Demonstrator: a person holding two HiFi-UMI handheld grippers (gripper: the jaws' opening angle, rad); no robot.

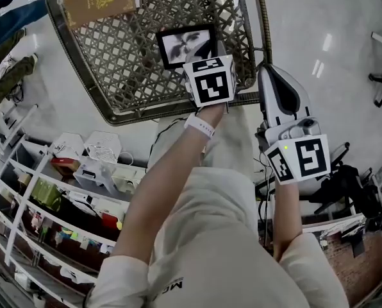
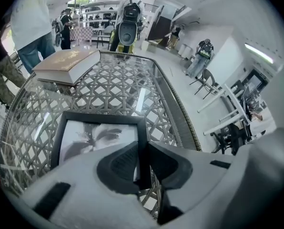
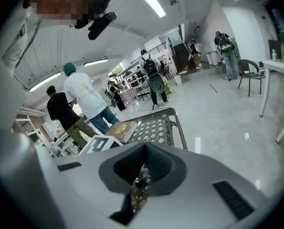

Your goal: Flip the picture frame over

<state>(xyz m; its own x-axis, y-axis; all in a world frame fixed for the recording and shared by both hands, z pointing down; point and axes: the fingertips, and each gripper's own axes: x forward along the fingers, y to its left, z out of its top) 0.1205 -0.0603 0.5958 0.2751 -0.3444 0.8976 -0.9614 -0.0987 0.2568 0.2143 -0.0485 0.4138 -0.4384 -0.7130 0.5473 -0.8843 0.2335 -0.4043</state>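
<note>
Because flipping needs one edge lifted, the left gripper (image 2: 143, 162) pinches the 3 o'clock rim of the picture frame (image 2: 96, 138), lying picture-up on the wicker table (image 2: 118, 87) at 12 o'clock; the right gripper (image 3: 143, 167), closed and empty, waits at 4 o'clock.

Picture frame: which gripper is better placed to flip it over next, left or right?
Left. The left gripper is closed on the picture frame's right edge, over the wicker table. The right gripper is shut, empty and held back off the table's near end, so it would have to travel first.
</note>
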